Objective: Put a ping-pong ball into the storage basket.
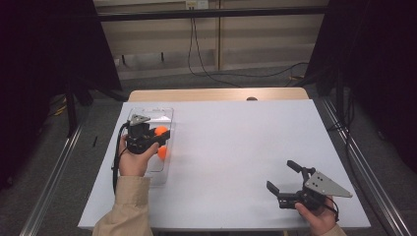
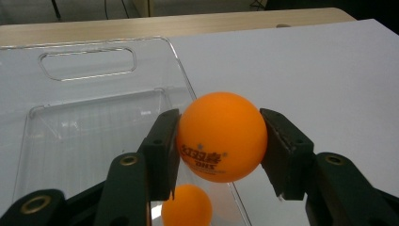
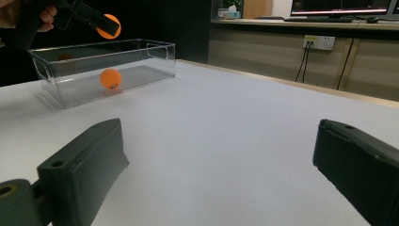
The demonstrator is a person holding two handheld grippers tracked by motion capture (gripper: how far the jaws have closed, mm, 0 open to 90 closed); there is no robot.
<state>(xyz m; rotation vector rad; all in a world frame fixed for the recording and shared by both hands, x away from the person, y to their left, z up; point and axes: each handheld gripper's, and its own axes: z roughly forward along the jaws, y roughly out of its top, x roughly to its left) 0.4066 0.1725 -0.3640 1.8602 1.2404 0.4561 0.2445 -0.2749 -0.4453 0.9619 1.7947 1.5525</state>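
My left gripper is shut on an orange ping-pong ball and holds it above the right rim of a clear plastic bin. A second orange ball lies inside the bin below it. In the high view the left gripper hovers over the bin at the table's left, with the held ball and the second ball both visible. My right gripper stands open and empty near the front right. In the right gripper view, the bin and the ball in it are far off.
A white sheet covers the table, with a wooden strip along the far edge. Dark curtains hang at both sides. Cables run across the floor behind the table.
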